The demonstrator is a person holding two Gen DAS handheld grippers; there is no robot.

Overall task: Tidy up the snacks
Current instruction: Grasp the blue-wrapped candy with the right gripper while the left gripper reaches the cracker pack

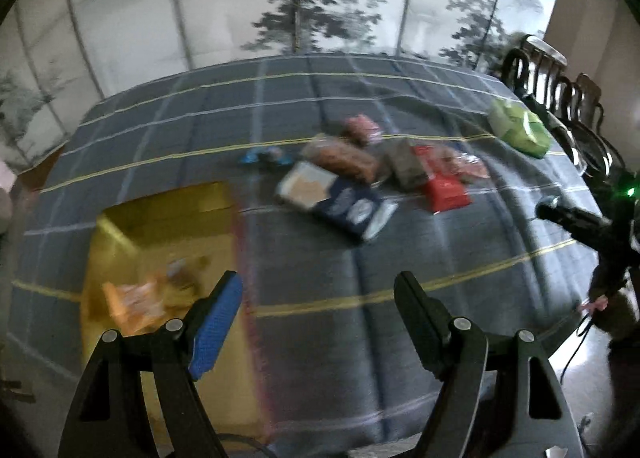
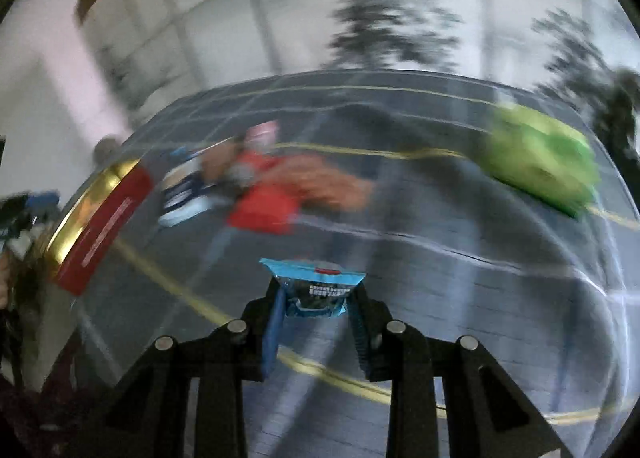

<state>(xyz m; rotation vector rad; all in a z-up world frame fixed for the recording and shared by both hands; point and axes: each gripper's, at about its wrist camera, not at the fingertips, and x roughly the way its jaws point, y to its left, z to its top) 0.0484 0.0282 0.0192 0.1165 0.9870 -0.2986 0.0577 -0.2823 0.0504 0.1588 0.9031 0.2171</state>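
Packet [image 2: 312, 290] sits crosswise in your right claw [image 2: 314, 300], top seal ahead, above bare worktop [image 2: 460, 278]; left claw [image 1: 318, 298] gapes wide.

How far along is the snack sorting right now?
Barely started. An orange packet already lies in the gold box. The right hand-held gripper holds a blue packet; the left is open. The pile and green bag remain out.

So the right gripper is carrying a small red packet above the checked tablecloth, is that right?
Not quite: the right wrist view shows the small packet pinched in the right gripper is blue, not red. It is indeed held above the checked tablecloth.
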